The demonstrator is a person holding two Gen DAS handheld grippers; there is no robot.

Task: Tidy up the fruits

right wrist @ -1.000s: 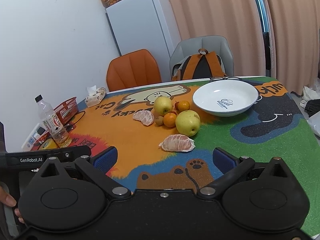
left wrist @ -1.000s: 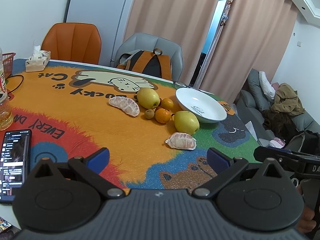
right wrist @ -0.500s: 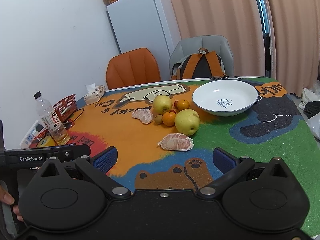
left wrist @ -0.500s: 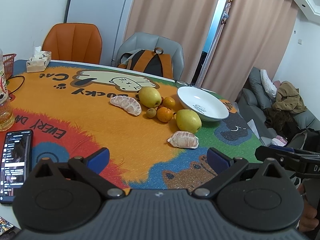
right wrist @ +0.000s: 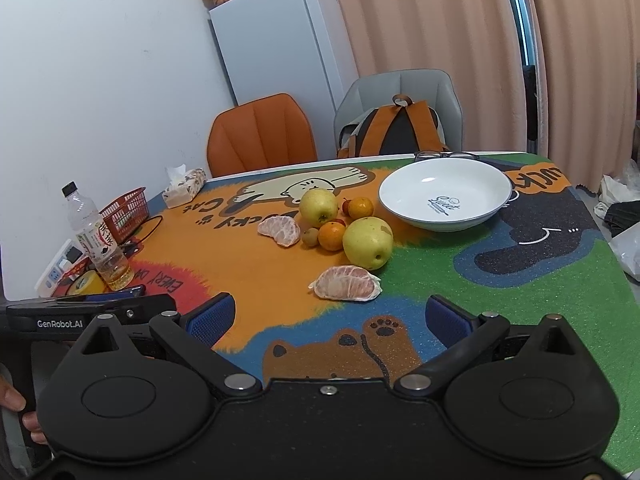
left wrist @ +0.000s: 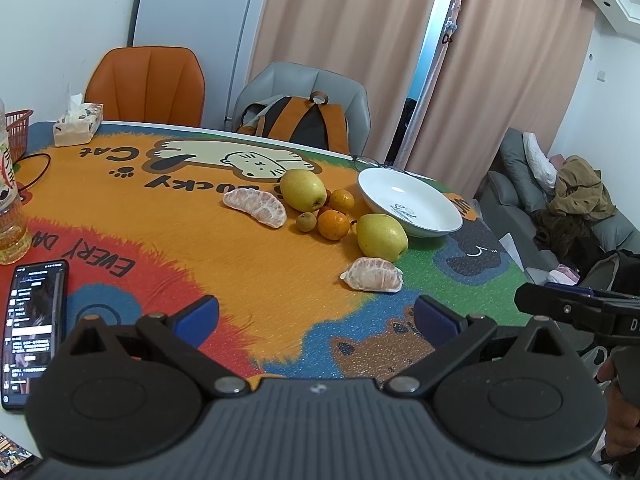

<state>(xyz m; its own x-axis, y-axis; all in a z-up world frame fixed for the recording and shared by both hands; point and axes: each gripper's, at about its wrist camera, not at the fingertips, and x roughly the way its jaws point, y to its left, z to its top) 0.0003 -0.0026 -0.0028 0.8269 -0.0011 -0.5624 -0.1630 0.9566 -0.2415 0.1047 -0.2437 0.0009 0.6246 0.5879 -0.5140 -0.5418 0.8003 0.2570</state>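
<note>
1 white "Sweet" bowl (right wrist: pixel 444 200)

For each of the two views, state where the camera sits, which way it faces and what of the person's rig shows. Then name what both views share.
Left wrist: behind the open left gripper, facing across the table toward the white bowl; right gripper at right edge.
Right wrist: behind the open right gripper, facing the fridge; left gripper at left edge.
Shared: bowl, fruits, both chairs.

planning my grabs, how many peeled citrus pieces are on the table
2. One peeled piece lies nearest the grippers, just in front of the near yellow pear. The other lies left of the fruit cluster, beside the far pear. None seems hidden.
</note>
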